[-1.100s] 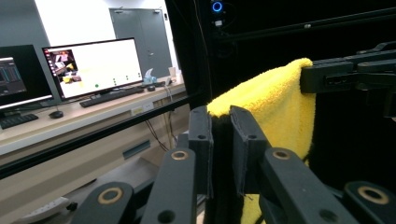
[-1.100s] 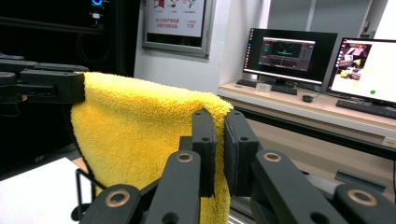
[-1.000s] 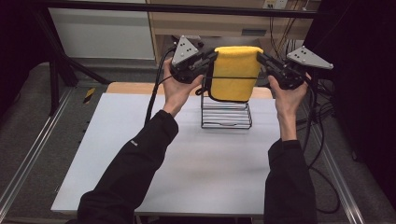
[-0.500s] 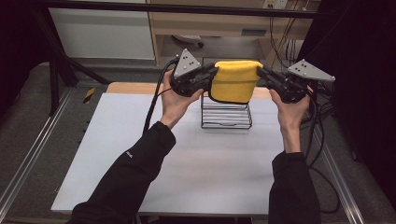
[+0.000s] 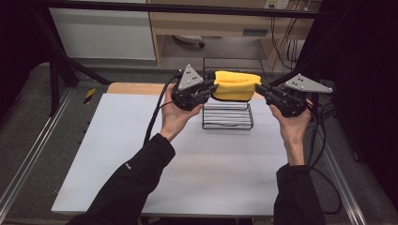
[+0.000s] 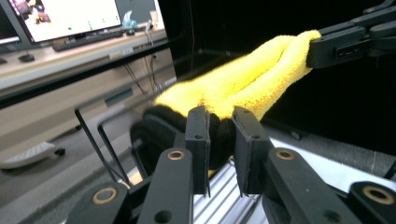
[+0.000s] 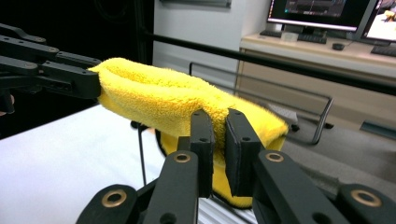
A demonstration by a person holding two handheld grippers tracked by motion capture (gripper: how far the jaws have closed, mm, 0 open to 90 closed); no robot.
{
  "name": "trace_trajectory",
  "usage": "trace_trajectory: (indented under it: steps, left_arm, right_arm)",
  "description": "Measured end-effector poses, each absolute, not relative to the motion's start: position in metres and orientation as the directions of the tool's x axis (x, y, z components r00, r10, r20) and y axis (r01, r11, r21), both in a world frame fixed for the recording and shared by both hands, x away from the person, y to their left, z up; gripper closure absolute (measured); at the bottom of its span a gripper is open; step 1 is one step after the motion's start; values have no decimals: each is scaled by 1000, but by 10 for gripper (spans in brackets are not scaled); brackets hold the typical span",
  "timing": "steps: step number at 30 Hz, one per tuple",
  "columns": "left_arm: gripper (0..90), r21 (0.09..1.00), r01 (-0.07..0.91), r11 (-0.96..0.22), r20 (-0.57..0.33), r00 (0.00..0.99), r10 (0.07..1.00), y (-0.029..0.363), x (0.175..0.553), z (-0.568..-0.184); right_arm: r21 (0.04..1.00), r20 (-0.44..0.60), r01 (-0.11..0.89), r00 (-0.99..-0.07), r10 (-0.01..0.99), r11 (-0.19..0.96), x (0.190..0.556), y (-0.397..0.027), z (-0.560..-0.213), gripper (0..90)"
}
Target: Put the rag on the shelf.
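Tongs on both sides are clenched on the yellow towel (image 5: 236,85): left tongs (image 5: 210,89) at one end, right tongs (image 5: 261,90) at the other, just above the wire rack (image 5: 227,115). Soft, light and floppy, it sags unless pinched at its end folds.

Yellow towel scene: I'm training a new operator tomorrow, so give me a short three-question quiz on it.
1. True or false: the yellow towel lies flat on the white table.
2. What stands on the table directly below the towel?
A. a black wire rack
B. a cardboard box
C. a glass bowl
3. Which grippers are clamped on the towel, and at which ends?

Key:
1. False; it is held up in the air.
2. A, the black wire rack.
3. Both: the left gripper pinches its left end, the right gripper its right end, in the high view.
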State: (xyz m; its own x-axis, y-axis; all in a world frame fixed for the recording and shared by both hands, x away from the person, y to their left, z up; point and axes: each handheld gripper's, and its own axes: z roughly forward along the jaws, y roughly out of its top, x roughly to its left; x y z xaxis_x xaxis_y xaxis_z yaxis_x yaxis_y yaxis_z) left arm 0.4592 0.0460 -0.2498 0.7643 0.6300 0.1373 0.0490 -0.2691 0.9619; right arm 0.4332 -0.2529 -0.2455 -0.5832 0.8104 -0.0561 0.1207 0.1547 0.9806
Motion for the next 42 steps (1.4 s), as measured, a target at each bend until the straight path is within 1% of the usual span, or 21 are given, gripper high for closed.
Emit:
trace_trajectory:
  steps: [9, 16, 19, 21, 23, 26, 29, 32, 34, 36, 38, 42]
  left_arm:
    - [752, 952, 75, -298, 138, 764, 631, 43, 459, -272]
    - [739, 949, 73, -306, 146, 761, 632, 42, 459, -277]
    - [727, 950, 77, -303, 138, 767, 627, 43, 457, -274]
    - [686, 947, 97, -307, 122, 774, 621, 45, 456, -273]
    - [657, 946, 109, -307, 110, 781, 615, 47, 455, -271]
    - [649, 944, 119, -308, 97, 792, 602, 48, 453, -270]
    - [702, 944, 128, -305, 85, 798, 597, 48, 454, -270]
    - [780, 938, 146, -315, 75, 801, 594, 42, 458, -274]
    - [849, 927, 159, -341, 85, 795, 601, 36, 463, -278]
    - [895, 918, 175, -357, 88, 786, 612, 31, 469, -284]
    - [898, 907, 187, -376, 101, 773, 626, 27, 475, -289]
    - [899, 904, 205, -375, 91, 764, 639, 26, 482, -297]
  right_arm:
    - [973, -43, 157, -596, 802, 169, 430, -255, -267, 809]
    - [967, -34, 182, -600, 799, 178, 428, -259, -279, 770]
    - [972, -20, 173, -610, 792, 157, 423, -261, -278, 743]
    - [975, -20, 160, -619, 785, 151, 419, -262, -274, 719]
    - [979, -22, 144, -625, 780, 142, 416, -262, -268, 716]
    - [983, -18, 130, -633, 774, 129, 415, -259, -262, 723]
    - [979, -5, 154, -639, 769, 134, 419, -253, -263, 794]
    - [970, 6, 192, -631, 776, 149, 429, -245, -272, 866]
    - [962, 15, 223, -615, 788, 155, 437, -241, -280, 894]
    - [956, 23, 246, -601, 799, 158, 445, -238, -289, 900]
    - [952, 21, 261, -584, 812, 163, 452, -236, -296, 900]
    - [947, 23, 279, -557, 830, 160, 458, -236, -306, 900]
